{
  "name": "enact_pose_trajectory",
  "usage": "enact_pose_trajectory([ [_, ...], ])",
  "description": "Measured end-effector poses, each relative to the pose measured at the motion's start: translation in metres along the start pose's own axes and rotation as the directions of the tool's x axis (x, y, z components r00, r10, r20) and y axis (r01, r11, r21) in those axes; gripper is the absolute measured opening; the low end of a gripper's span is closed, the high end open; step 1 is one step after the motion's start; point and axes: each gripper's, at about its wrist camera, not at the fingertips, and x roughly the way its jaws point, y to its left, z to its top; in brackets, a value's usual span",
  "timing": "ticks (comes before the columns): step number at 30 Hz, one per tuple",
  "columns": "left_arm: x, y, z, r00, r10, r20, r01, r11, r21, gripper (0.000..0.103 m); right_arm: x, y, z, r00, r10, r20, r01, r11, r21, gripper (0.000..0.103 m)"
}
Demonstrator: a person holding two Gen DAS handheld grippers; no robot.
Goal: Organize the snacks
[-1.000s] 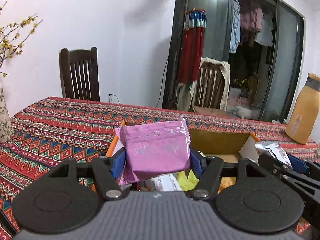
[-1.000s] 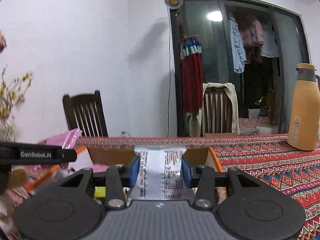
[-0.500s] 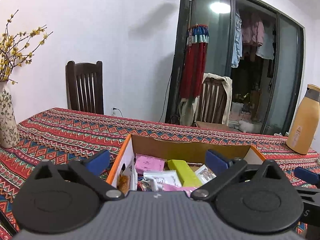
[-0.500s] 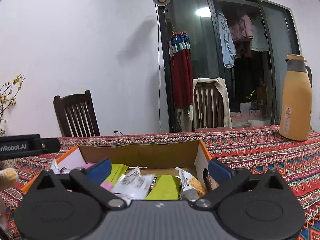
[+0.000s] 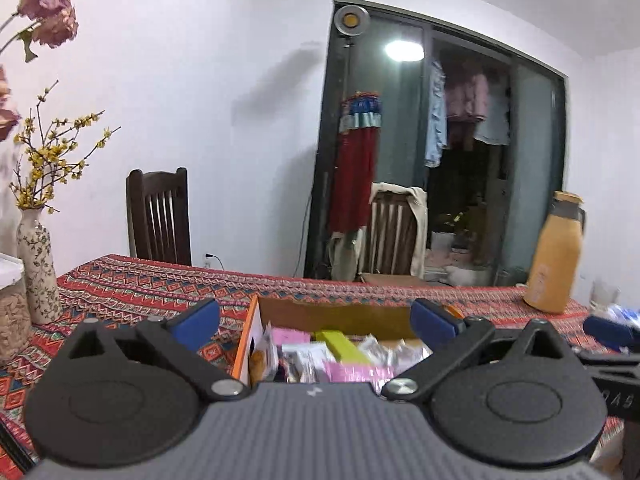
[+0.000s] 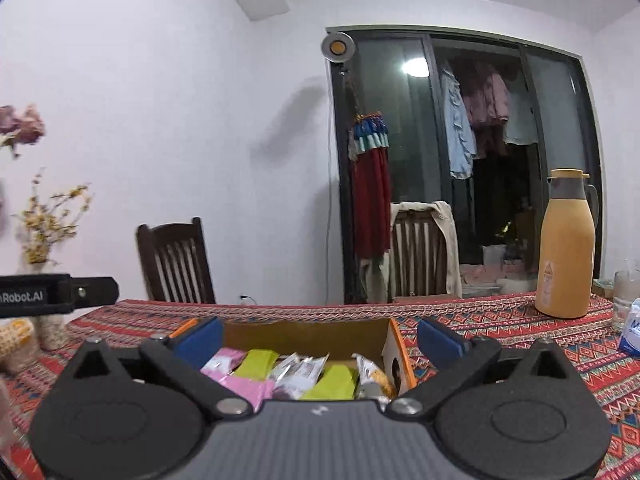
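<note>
Black-framed and blue-padded, the left tool [image 5: 314, 318] and right tool [image 6: 318, 338] both stand wide with nothing between the pads. Just beyond them the cardboard box [image 6: 394, 344] on the patterned bench [image 5: 132, 284] holds the snacks [image 6: 256, 364]: pink, green and silvery packets lying loose. I judge a drop-off step finished; next, find any packet outside the box. Farther off stands a thermos [image 6: 566, 248].

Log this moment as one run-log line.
left gripper: open, empty | right gripper: open, empty | cardboard box: on table, holds snack packets | phase: both above box, nothing held
</note>
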Motion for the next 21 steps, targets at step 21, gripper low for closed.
enact_pose_trajectory([
  [21, -0.071, 0.021, -0.089, 0.984, -0.025, -0.175, 0.032, 0.999, 0.041, 0.103, -0.088, 0.000, -0.061, 0.992, 0.009, -0.128, -0.006, 1.000, 0.025, 0.103],
])
